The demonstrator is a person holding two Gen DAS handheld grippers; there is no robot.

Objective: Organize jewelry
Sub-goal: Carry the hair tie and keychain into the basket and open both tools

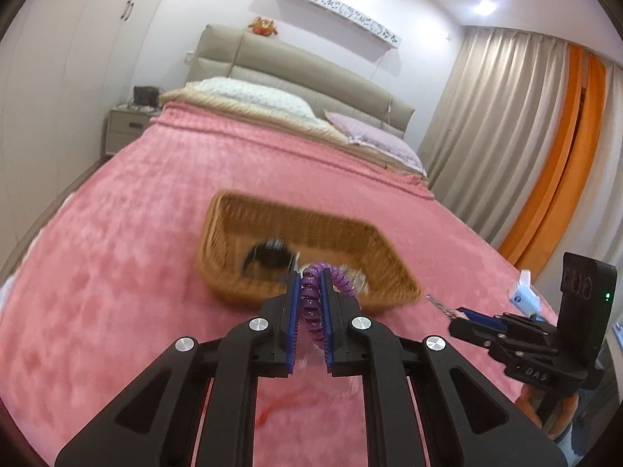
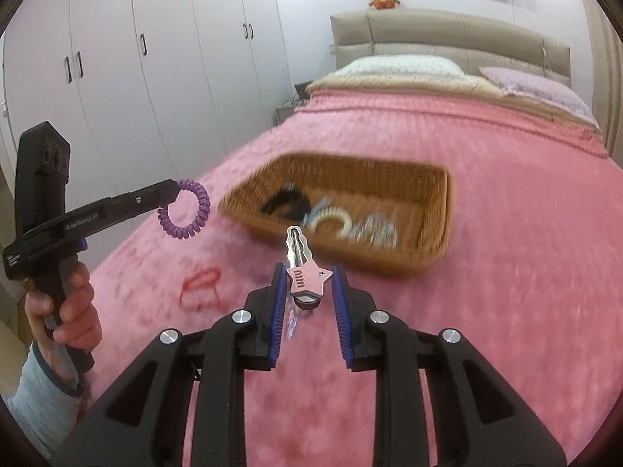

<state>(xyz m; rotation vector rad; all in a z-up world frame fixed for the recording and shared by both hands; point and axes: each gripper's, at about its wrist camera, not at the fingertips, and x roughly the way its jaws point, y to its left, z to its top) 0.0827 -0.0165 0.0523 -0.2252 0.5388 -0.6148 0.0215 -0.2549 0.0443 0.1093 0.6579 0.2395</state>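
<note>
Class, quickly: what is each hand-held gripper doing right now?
Left hand-held gripper: closed on the purple coil band.
Right hand-held gripper: closed on the pink clip.

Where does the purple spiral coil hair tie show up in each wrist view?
Left wrist: purple spiral coil hair tie, lower centre, clamped between the left gripper jaws.
Right wrist: same tie, left of centre, hanging from the gripper tip.
Shared landmark: brown woven wicker basket on the pink blanket.
</note>
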